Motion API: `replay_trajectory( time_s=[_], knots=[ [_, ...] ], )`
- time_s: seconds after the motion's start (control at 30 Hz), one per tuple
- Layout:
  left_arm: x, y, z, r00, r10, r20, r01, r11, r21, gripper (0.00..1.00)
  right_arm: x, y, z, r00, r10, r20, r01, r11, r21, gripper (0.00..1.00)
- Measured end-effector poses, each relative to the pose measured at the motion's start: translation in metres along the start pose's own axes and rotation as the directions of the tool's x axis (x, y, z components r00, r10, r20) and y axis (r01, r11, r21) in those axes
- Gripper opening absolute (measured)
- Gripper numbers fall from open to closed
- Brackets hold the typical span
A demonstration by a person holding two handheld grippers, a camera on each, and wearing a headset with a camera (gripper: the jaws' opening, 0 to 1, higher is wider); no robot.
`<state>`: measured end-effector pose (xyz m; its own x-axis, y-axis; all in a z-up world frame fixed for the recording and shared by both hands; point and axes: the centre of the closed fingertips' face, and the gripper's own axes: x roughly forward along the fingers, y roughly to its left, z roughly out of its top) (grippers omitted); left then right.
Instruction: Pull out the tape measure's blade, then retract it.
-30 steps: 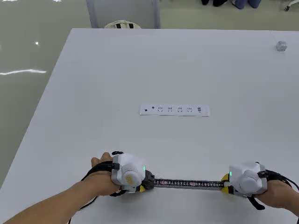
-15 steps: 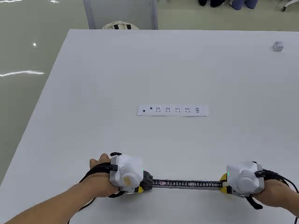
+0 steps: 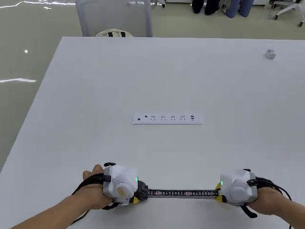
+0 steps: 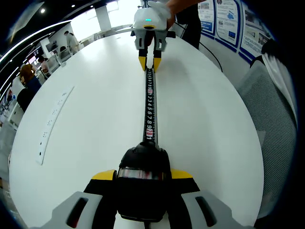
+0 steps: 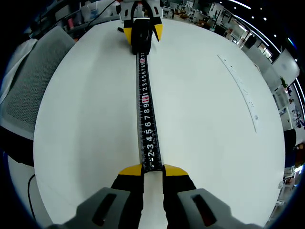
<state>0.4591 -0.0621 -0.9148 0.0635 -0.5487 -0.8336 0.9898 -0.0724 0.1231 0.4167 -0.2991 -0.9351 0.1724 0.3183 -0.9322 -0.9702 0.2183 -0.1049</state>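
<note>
left gripper view: tape case (image 4: 144, 183) clamped | right gripper view: blade (image 5: 145, 109) tip pinched

Black tape measure (image 4: 144, 181) at left, its dark blade (image 3: 183, 193) with white numerals drawn out straight rightward along the table (image 3: 143, 71) near edge

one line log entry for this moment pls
phase: blade extended | left gripper: shut on tape measure case | right gripper: shut on blade end | blade: straight between grippers, over table
</note>
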Motion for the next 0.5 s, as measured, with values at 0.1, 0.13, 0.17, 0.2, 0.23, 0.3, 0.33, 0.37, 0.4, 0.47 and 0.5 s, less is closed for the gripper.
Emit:
replay_trajectory(
  time_s=[0.1,0.13,0.17,0.2,0.23,0.3,0.33,0.37,0.4,0.47,0.5],
  knots=[
    [0.0014,0.0002,-0.0011,1.0000,0.001,0.001,-0.001,1.000,0.000,0.37,0.0008,-0.0003,-0.0008,1.0000,0.003,0.002,-0.003,1.000,0.004,0.15],
    [0.0013,0.0002,-0.0012,1.0000,0.001,0.002,-0.001,1.000,0.003,0.38,0.0008,-0.0002,-0.0008,1.0000,0.002,0.001,-0.002,1.000,0.004,0.15],
    [0.0008,-0.0002,-0.0010,1.0000,0.002,0.003,-0.002,1.000,0.009,0.38,0.0007,0.0000,-0.0007,1.0000,0.001,-0.002,-0.001,1.000,0.000,0.15],
    [0.0005,-0.0003,-0.0009,1.0000,0.004,0.004,-0.004,1.000,0.011,0.38,0.0016,-0.0002,-0.0010,1.0000,0.001,-0.004,-0.001,1.000,-0.009,0.15],
    [0.0008,-0.0003,-0.0016,1.0000,0.006,0.004,-0.006,1.000,0.014,0.38,0.0021,-0.0003,-0.0011,1.0000,0.000,-0.004,0.000,1.000,-0.010,0.15],
    [0.0015,-0.0004,-0.0024,0.9999,0.011,0.006,-0.012,1.000,0.022,0.38,0.0019,-0.0005,-0.0009,1.0000,-0.002,-0.006,0.002,1.000,-0.009,0.15],
    [0.0017,-0.0002,-0.0025,0.9999,0.013,0.006,-0.014,1.000,0.028,0.38,0.0012,-0.0005,-0.0004,1.0000,-0.003,-0.006,0.003,1.000,-0.007,0.15],
    [0.0009,-0.0003,-0.0020,0.9999,0.015,0.007,-0.015,0.999,0.032,0.38,0.0009,-0.0005,-0.0002,1.0000,-0.003,-0.005,0.003,1.000,-0.004,0.15],
    [0.0006,-0.0002,-0.0019,0.9999,0.016,0.007,-0.016,0.999,0.034,0.38,0.0012,-0.0006,-0.0004,1.0000,-0.003,-0.005,0.003,1.000,-0.003,0.15],
    [0.0008,-0.0004,-0.0015,0.9998,0.019,0.008,-0.019,0.999,0.036,0.38,0.0012,-0.0006,-0.0005,1.0000,-0.003,-0.007,0.003,1.000,-0.011,0.15],
    [0.0010,-0.0003,-0.0017,0.9998,0.020,0.010,-0.020,0.999,0.038,0.38,0.0007,-0.0005,-0.0002,1.0000,-0.003,-0.007,0.003,1.000,-0.013,0.15]
  ],
)
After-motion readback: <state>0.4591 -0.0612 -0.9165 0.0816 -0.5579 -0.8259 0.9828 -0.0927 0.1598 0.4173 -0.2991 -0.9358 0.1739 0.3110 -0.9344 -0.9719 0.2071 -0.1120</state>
